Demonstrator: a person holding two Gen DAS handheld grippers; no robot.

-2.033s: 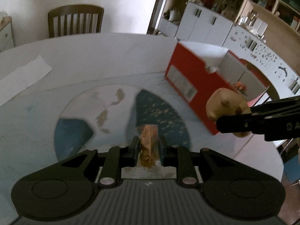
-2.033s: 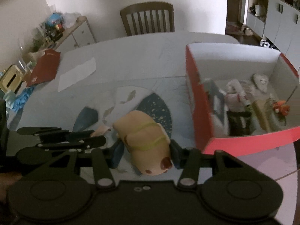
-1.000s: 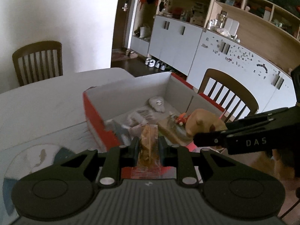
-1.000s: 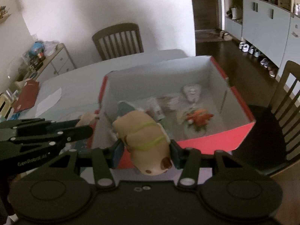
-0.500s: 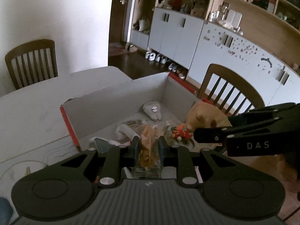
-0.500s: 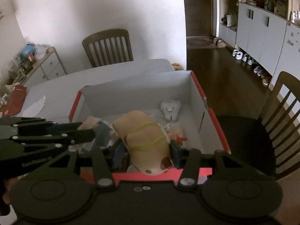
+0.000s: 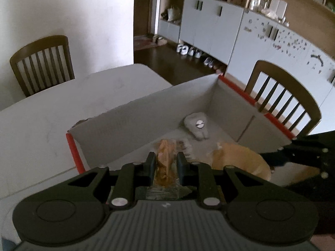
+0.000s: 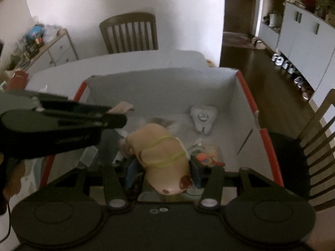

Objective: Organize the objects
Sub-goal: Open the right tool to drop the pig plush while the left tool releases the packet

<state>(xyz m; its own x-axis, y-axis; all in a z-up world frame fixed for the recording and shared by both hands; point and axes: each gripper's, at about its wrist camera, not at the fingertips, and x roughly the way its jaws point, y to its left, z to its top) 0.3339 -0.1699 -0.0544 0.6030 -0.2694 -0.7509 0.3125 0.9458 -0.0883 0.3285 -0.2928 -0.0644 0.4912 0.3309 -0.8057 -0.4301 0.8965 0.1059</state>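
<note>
Dim indoor light, motion blur throughout, strong fisheye bending at edges.

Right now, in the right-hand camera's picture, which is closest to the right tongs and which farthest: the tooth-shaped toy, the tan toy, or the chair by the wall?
1. Tan toy: clamped in the right tongs, over the box.
2. Tooth-shaped toy: on the box floor, ahead and slightly right.
3. Chair by the wall: beyond the table, farthest.
</note>
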